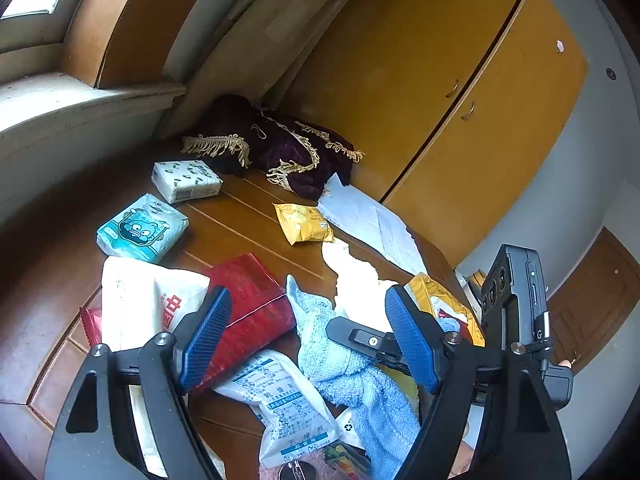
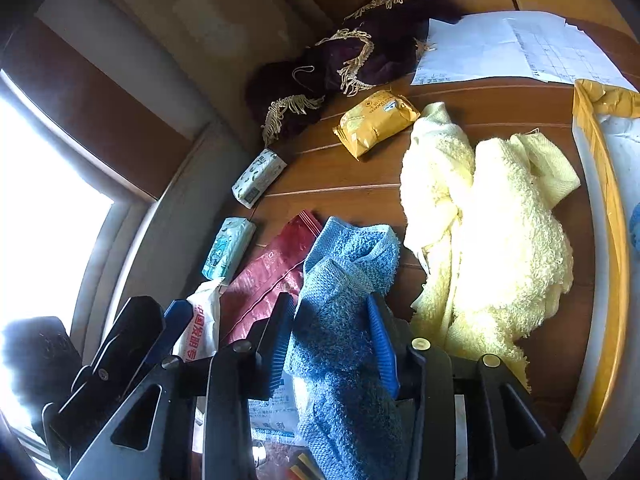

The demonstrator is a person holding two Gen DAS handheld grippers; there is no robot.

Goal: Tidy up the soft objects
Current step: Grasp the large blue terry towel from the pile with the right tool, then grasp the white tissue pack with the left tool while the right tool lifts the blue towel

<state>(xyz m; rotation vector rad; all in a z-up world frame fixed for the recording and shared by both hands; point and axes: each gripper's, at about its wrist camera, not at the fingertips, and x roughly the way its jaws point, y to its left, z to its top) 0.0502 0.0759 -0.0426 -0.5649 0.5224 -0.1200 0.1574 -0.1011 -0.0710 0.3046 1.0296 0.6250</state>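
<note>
Between right claw [image 2: 334, 344] pads, nubby blue terry towel [image 2: 344, 280], bunched

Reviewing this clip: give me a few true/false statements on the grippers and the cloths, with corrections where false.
1. The right gripper is shut on the blue towel. True.
2. The left gripper holds the red packet. False: its jaws stand open, holding nothing.
3. The yellow towel is folded neatly. False: it lies crumpled on the table.
4. A dark fringed cloth lies at the far side. True.
</note>
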